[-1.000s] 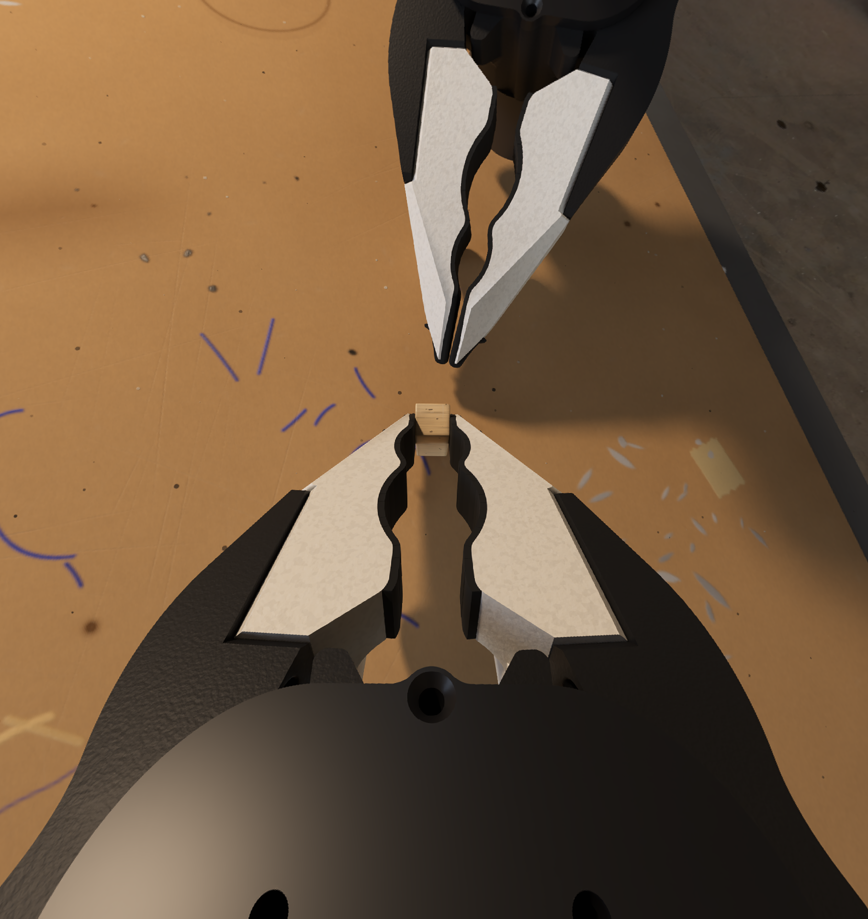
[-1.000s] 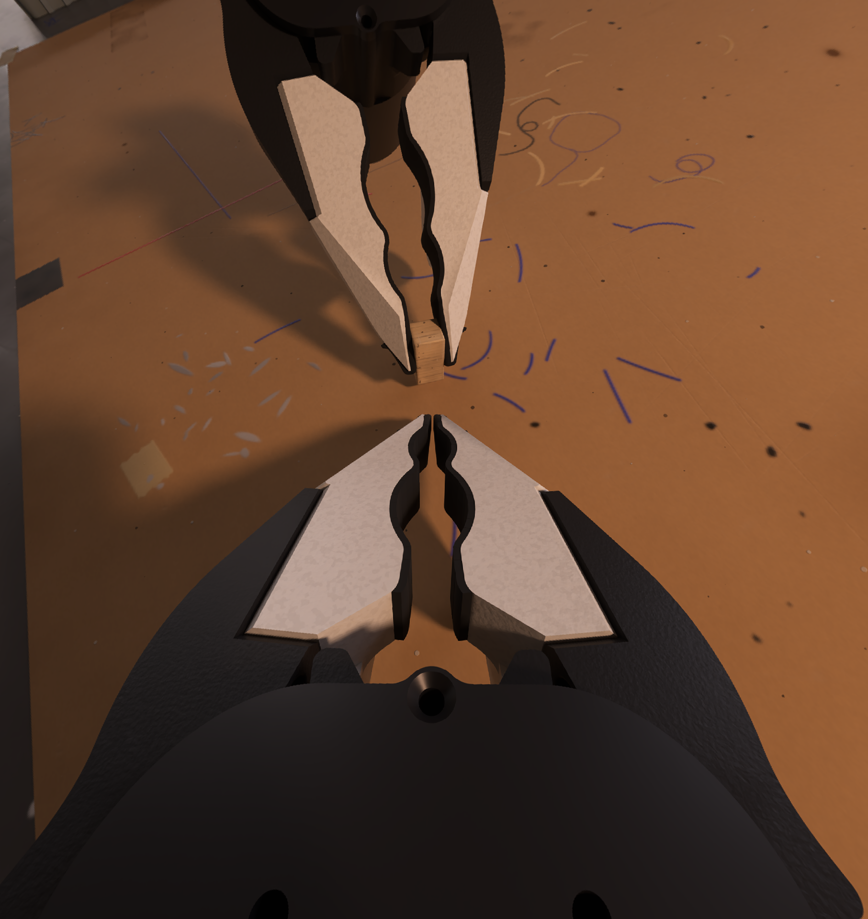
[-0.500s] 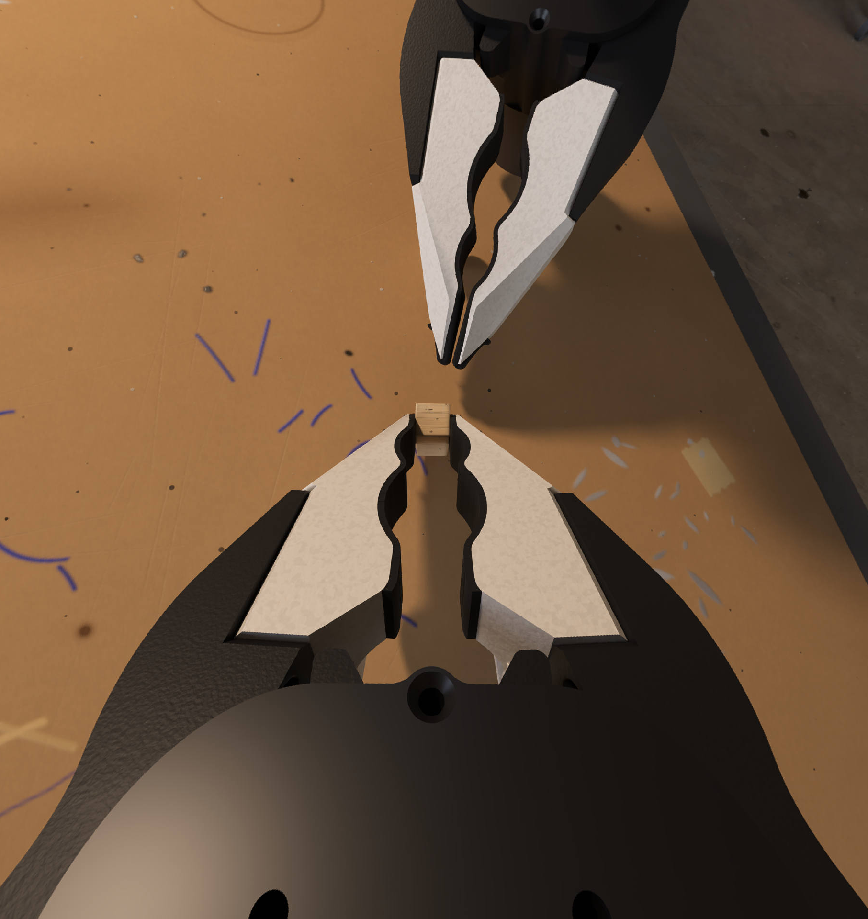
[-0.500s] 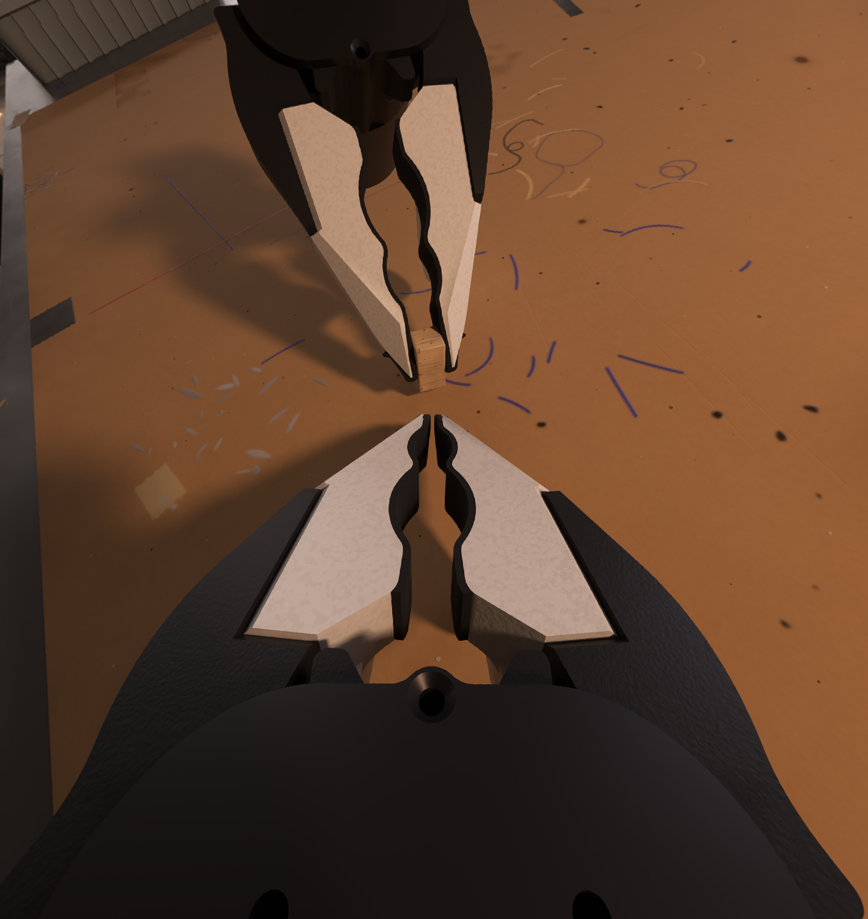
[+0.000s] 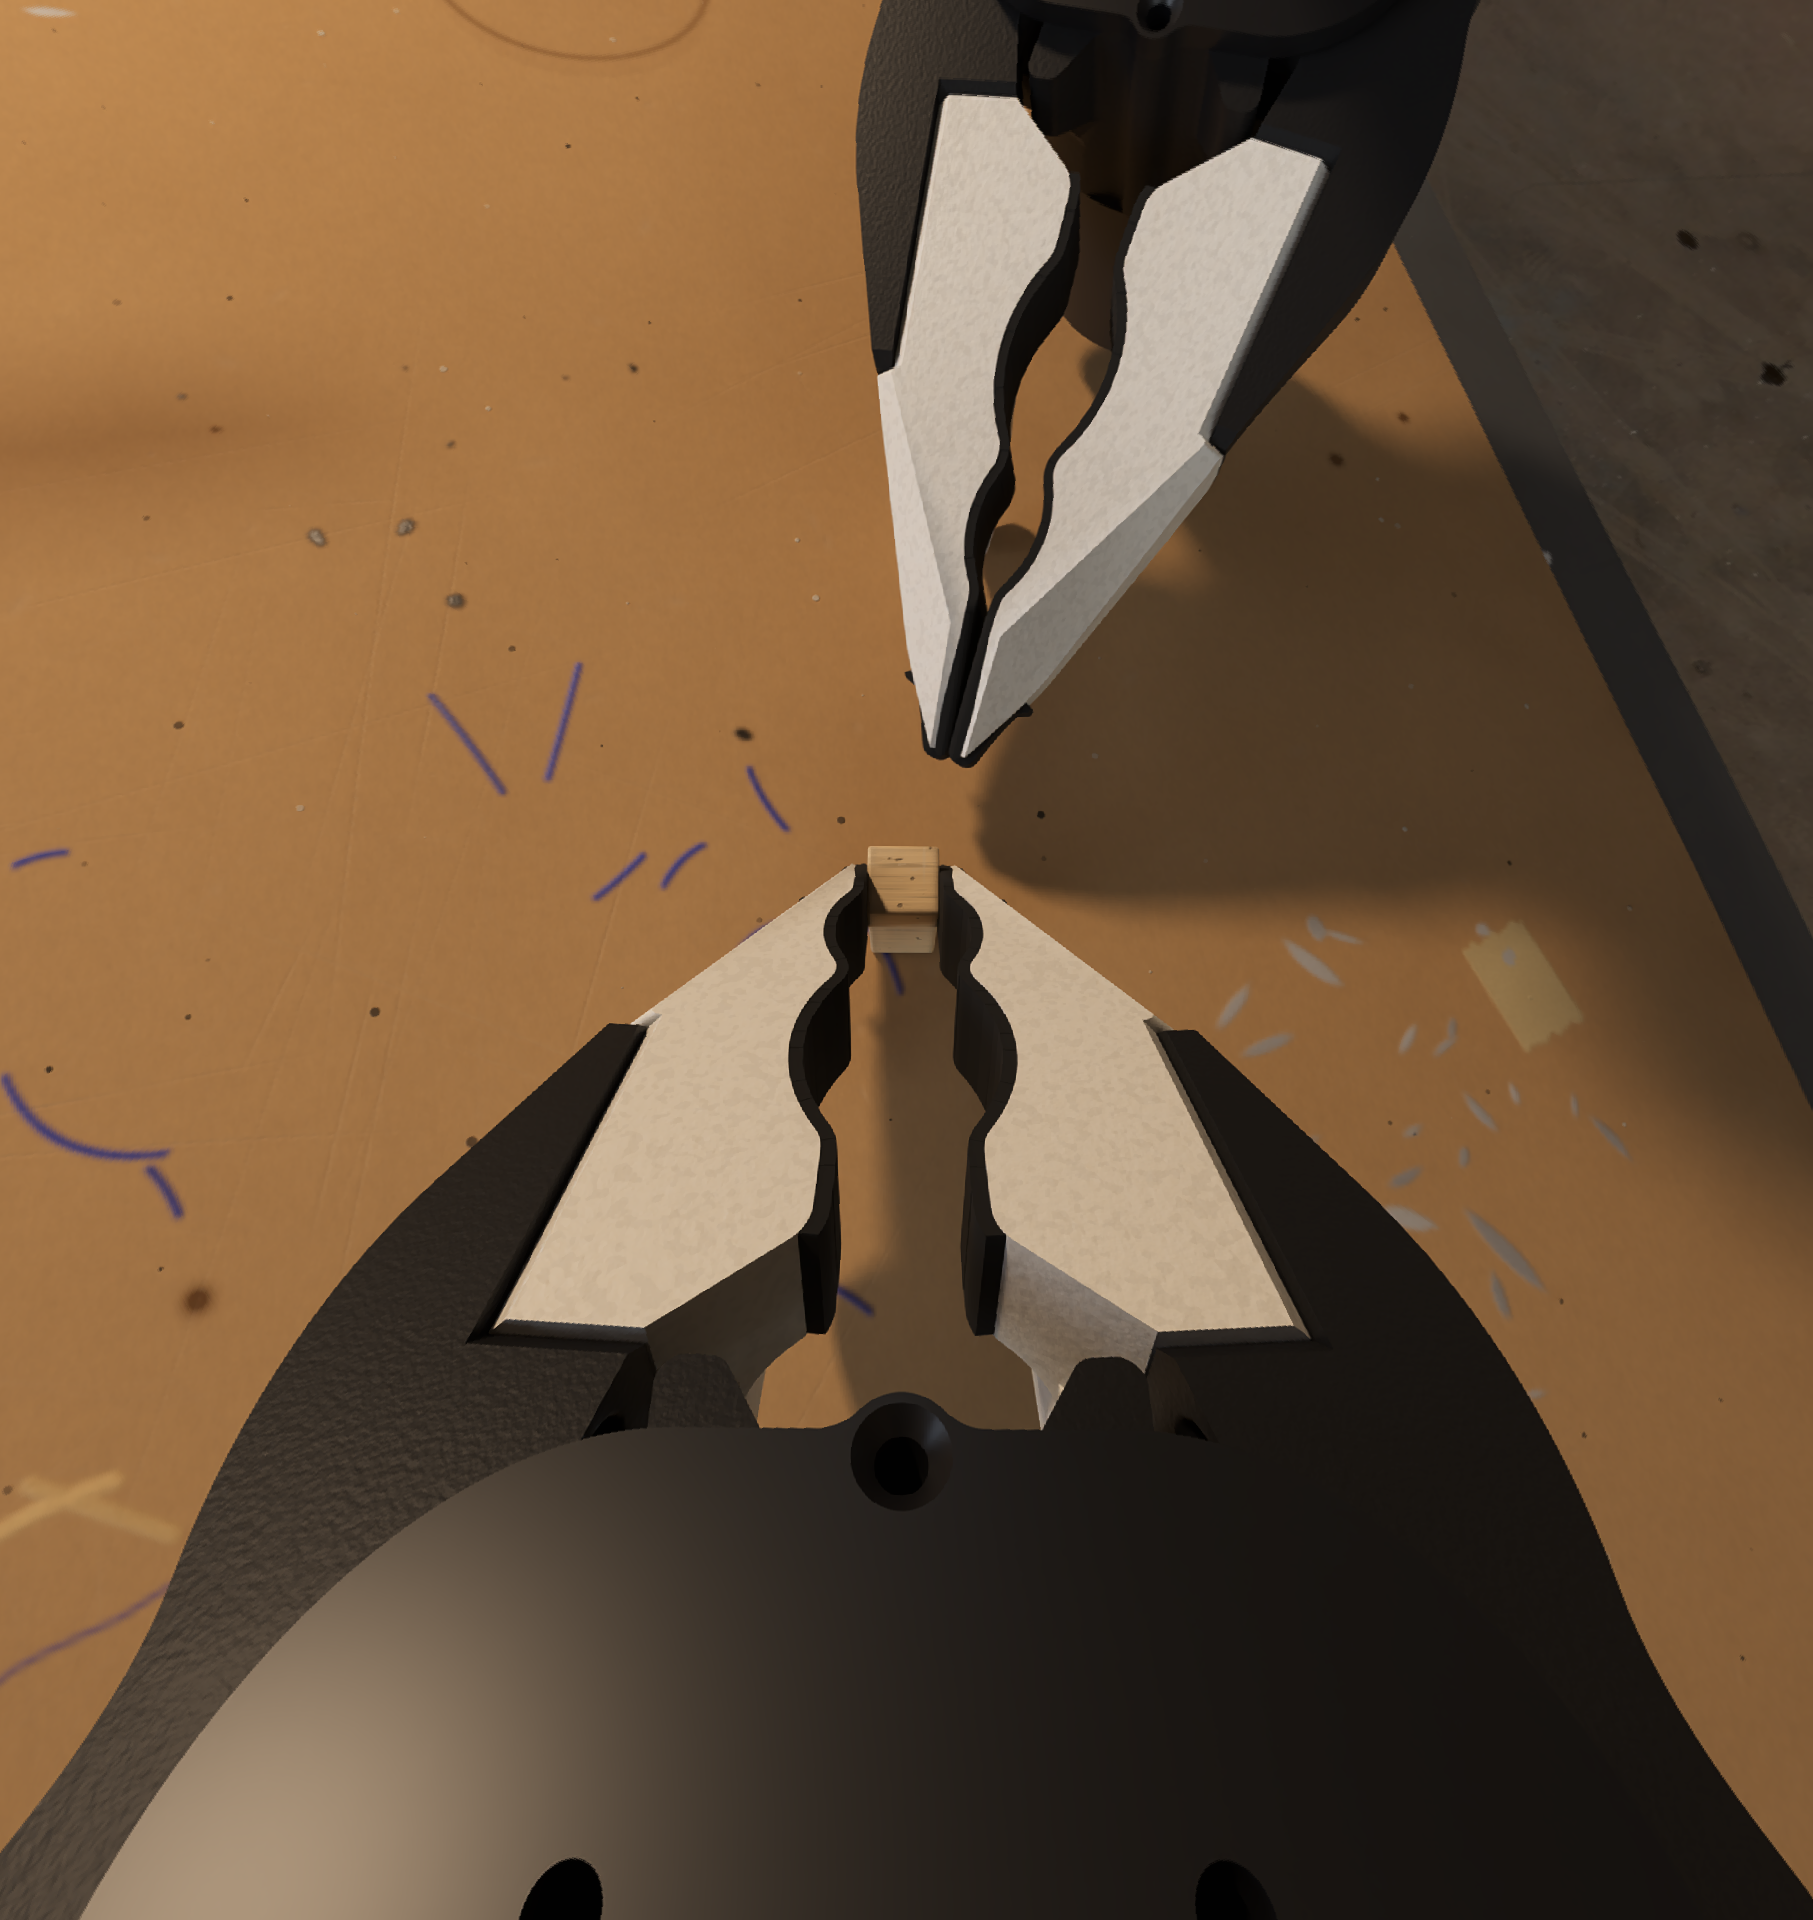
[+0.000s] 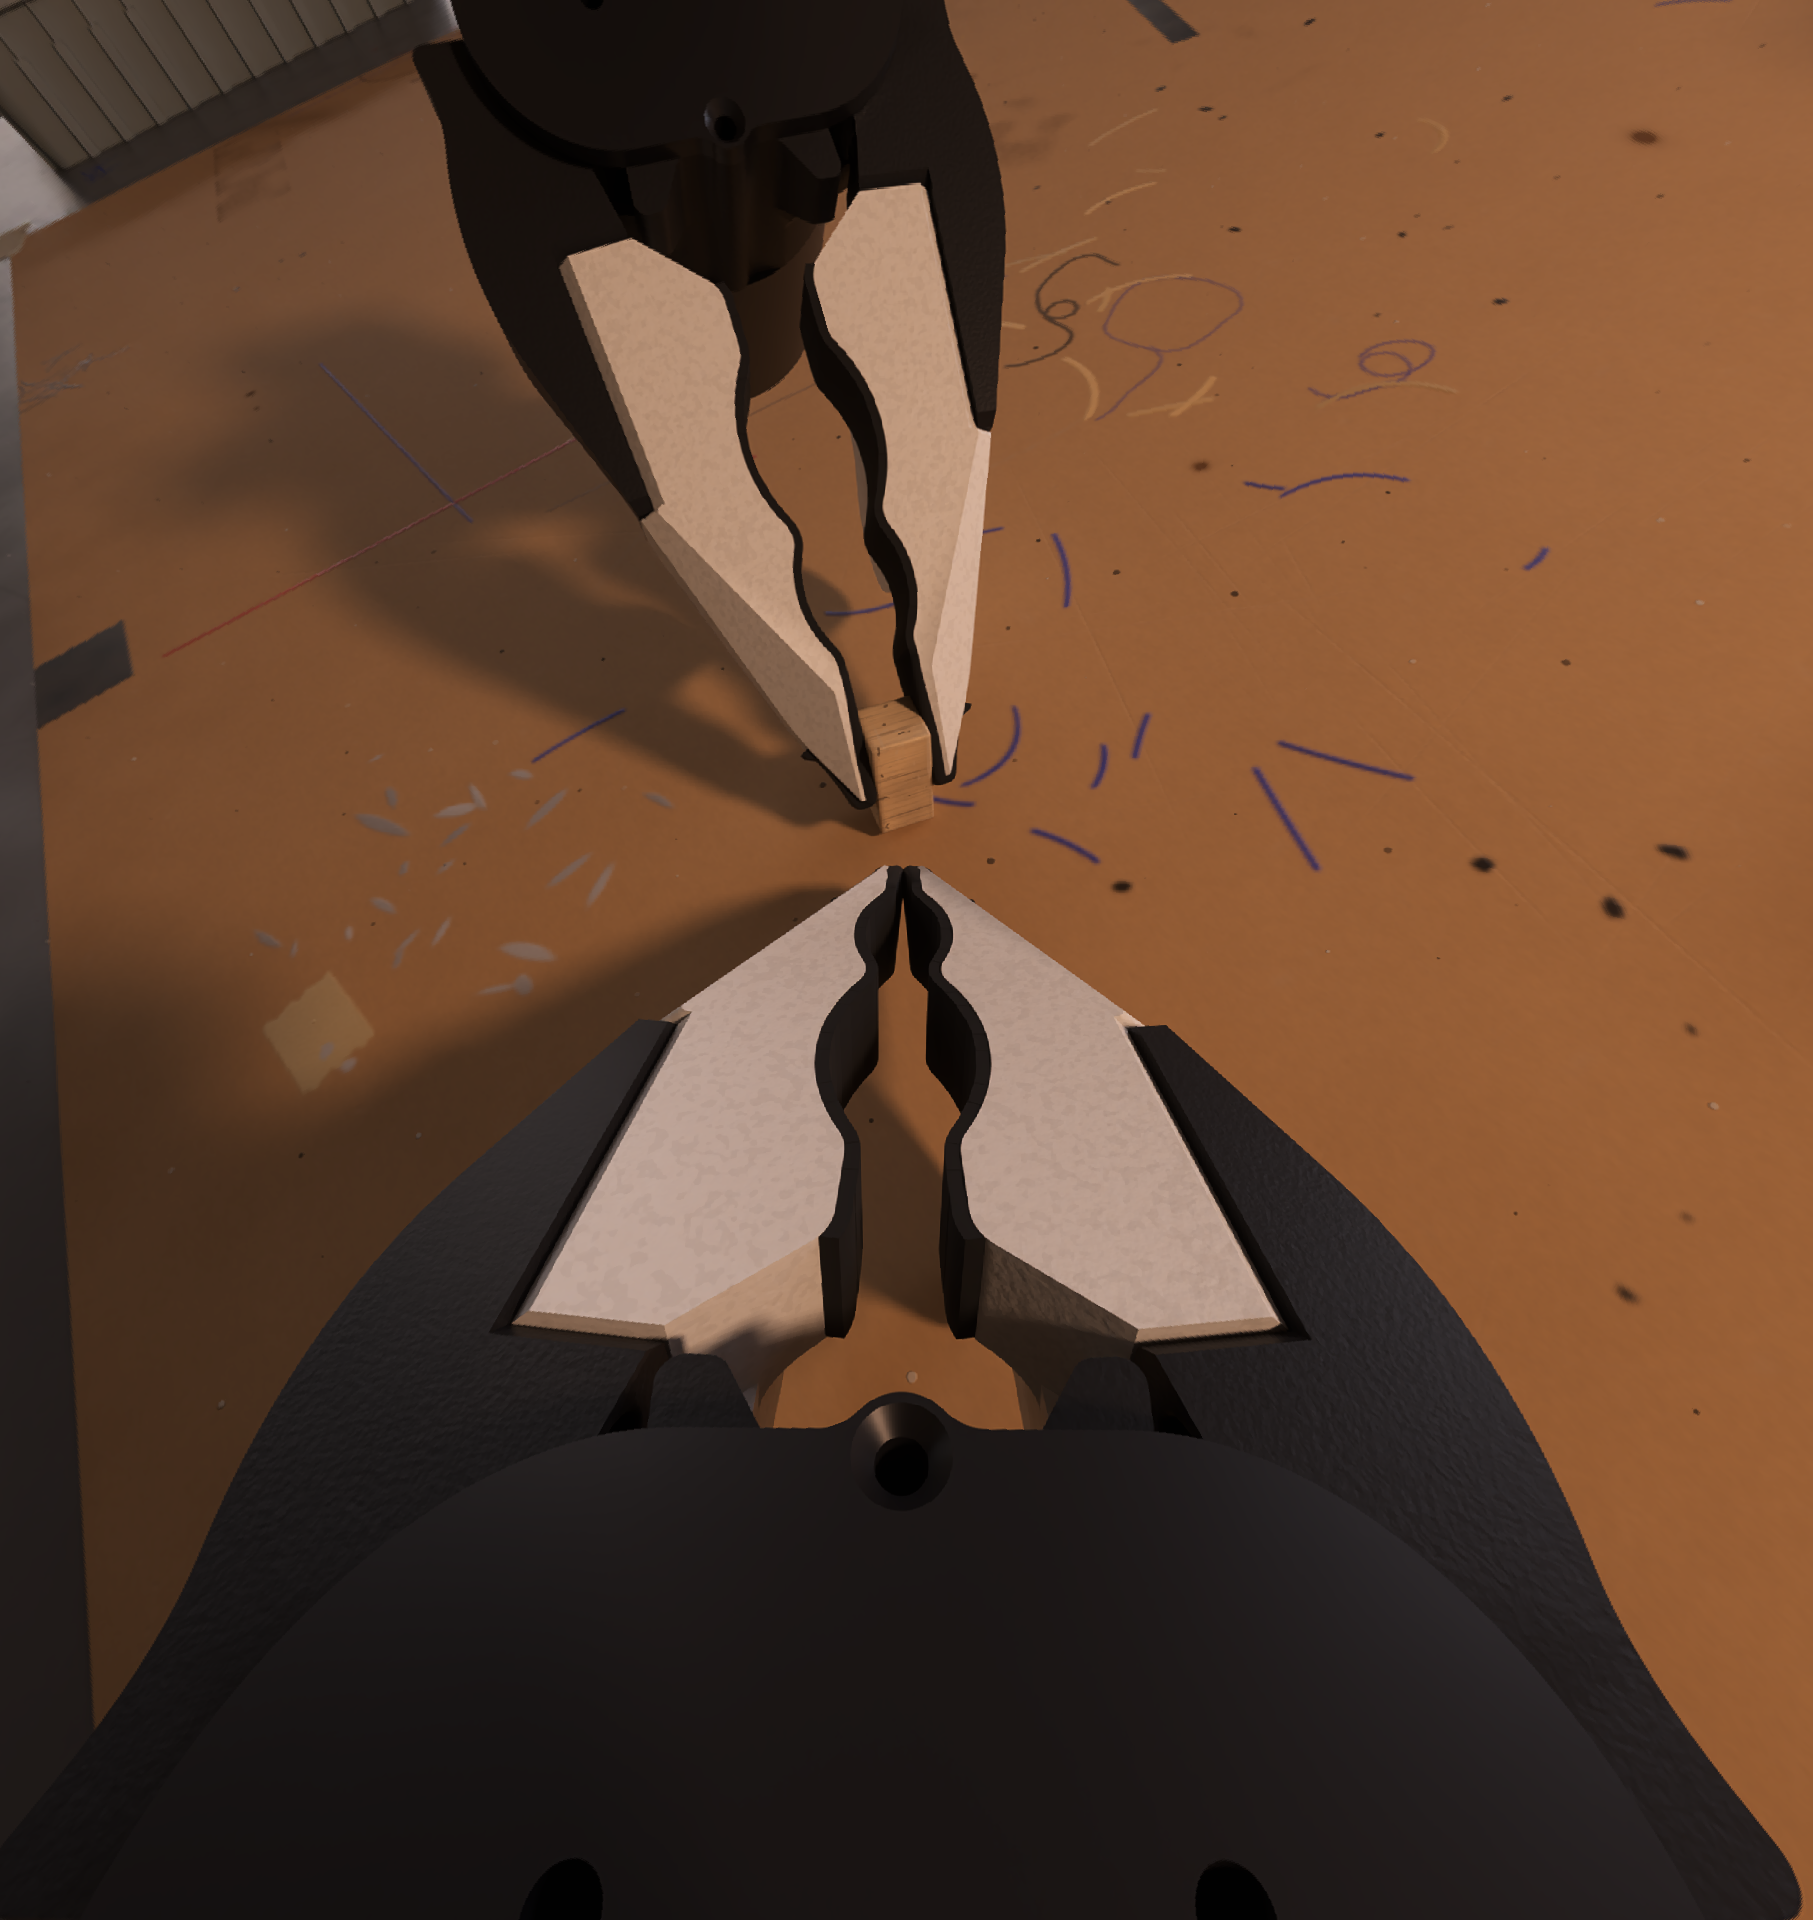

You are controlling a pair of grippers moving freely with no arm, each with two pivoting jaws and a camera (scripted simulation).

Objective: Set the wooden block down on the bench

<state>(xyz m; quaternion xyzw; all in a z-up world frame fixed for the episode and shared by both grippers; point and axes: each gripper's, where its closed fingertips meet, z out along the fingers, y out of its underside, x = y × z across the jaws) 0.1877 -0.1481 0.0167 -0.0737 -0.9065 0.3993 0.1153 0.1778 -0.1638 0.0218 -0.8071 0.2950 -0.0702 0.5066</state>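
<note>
Your left gripper (image 5: 903,883) is clamped on the block (image 5: 903,881), the small wooden piece pinched right at the fingertips, and in the right wrist view the block (image 6: 903,767) sits low enough that its bottom edge looks to be touching the bench (image 6: 1401,1039), or very nearly; you cannot be sure of full contact from either view. Over the last second the block has not shifted in the grip, and the left jaws have not widened at all. What has moved is your right gripper (image 6: 900,871): it has drawn up and back a little from the block, its fingers pressed together with nothing between them, and it now hangs just across from the block without touching it. In the left wrist view the same gripper (image 5: 950,753) points down at the bench (image 5: 362,416) just beyond the block. That reads as the hand-off being over and the set-down nearly finished, with only the release left. You would do well to confirm the block rests flat before you part the left jaws, since a small block let go above the board could tip or roll toward the blue pen marks (image 5: 507,727) beside it.
</note>
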